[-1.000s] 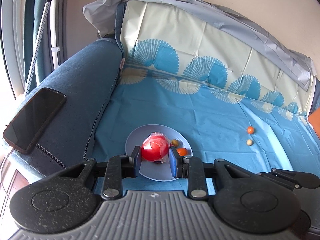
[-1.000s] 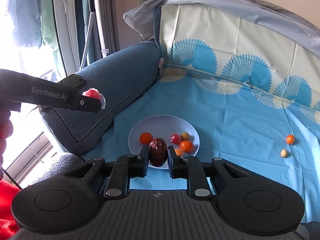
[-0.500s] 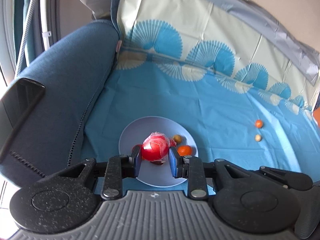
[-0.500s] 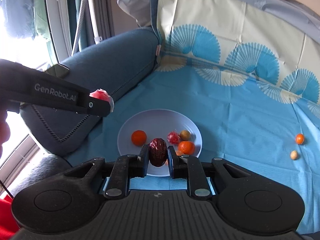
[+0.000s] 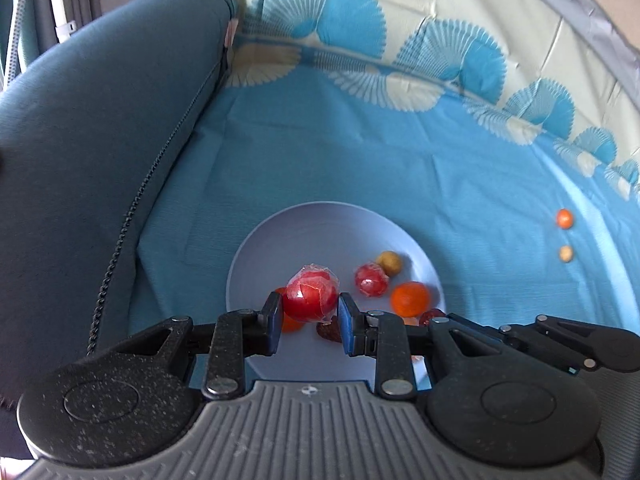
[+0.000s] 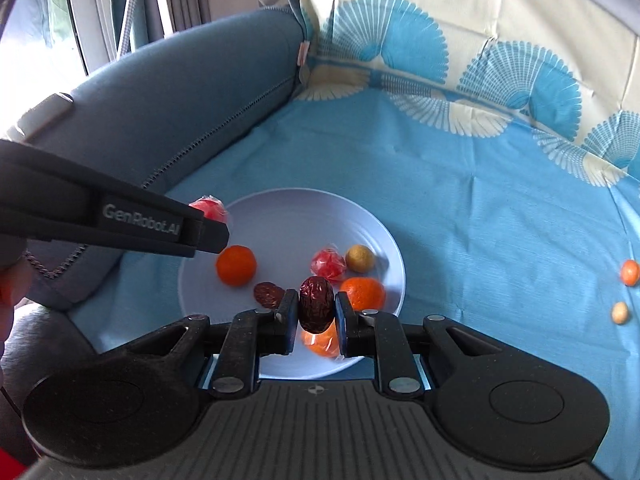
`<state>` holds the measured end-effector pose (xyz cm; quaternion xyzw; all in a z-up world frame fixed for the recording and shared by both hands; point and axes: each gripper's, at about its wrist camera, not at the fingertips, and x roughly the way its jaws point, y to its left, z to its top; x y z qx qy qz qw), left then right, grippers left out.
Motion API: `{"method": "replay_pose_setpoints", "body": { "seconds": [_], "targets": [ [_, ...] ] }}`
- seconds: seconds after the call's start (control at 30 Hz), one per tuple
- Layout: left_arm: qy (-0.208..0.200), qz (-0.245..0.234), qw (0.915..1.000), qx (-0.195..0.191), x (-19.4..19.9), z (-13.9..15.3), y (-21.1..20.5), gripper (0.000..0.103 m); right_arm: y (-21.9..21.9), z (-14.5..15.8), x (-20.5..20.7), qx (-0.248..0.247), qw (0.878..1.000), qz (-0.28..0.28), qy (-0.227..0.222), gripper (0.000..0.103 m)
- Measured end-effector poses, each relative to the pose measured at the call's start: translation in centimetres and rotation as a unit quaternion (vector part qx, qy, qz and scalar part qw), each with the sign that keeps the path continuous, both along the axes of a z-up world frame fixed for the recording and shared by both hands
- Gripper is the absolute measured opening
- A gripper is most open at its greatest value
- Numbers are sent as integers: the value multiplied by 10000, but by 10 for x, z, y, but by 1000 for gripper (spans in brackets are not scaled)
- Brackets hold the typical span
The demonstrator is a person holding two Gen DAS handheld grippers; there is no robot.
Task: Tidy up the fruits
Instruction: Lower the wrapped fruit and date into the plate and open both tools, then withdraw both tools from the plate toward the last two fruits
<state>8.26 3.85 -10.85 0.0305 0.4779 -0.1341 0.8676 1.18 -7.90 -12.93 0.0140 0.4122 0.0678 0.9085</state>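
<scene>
Above the pale blue plate, two fruits are held pinched in the grippers.

A red wrapped fruit is clamped between the pads of the left gripper, and a dark wrinkled date is gripped by the right gripper. On the plate are seen two oranges, a small wrapped red fruit, a yellowish fruit and another date. Well apart, on the blue cloth, a small orange fruit and a pale nut-like one are lying.

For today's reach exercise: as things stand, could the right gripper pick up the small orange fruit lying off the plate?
Probably not yet: the right gripper is shut on a date, though the orange fruit lies unobstructed.
</scene>
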Motion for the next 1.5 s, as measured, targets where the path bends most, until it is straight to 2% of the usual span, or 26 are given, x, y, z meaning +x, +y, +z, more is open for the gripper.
{"method": "replay_pose_setpoints", "body": {
  "seconds": [0.13, 0.2, 0.23, 0.27, 0.3, 0.33, 0.4, 0.5, 0.7, 0.83, 1.1, 1.3, 1.5],
  "targets": [
    [18, -31, 9999, 133, 16, -12, -3, 34, -1, -15, 16, 8, 9999, -24, 147, 20],
    [-91, -92, 9998, 170, 21, -14, -4, 55, -2, -20, 24, 91, 9997, 14, 236, 21],
    [-126, -88, 9997, 212, 24, -13, -4, 84, -2, -21, 27, 140, 9996, 36, 249, 23],
    [-223, -54, 9995, 237, 24, -10, -3, 102, -2, -20, 29, 144, 9995, 58, 266, 34],
    [-405, -17, 9990, 211, 22, -5, -1, 103, -2, -18, 31, 132, 9996, 54, 235, 51],
    [-606, -3, 9980, 169, 17, 2, 2, 103, -2, -15, 30, 109, 9998, 35, 176, 60],
    [-704, -81, 9972, 223, 9, 11, 5, 103, -2, -7, 24, 34, 9999, 1, 111, 81],
    [-681, -114, 9968, 395, -11, 19, 11, 103, -5, 5, 2, -17, 9999, 49, 123, 95],
    [-350, 112, 9986, 387, -70, 30, 35, 103, -5, 23, -59, 4, 9990, 64, 436, 98],
    [-299, 344, 9987, 208, -105, 41, 51, 103, 0, 38, -92, 2, 9991, -98, 410, 100],
    [-877, 328, 9956, 102, -150, 75, 58, 103, 12, 74, -139, -228, 9993, -113, -285, 102],
    [-996, 379, 9941, -205, -175, 96, 62, 103, 18, 90, -168, -401, 9973, -114, -612, 102],
    [-1329, 364, 9904, -92, -195, 111, 60, 103, 18, 103, -186, -436, 9948, -187, -904, 102]
  ]
}}
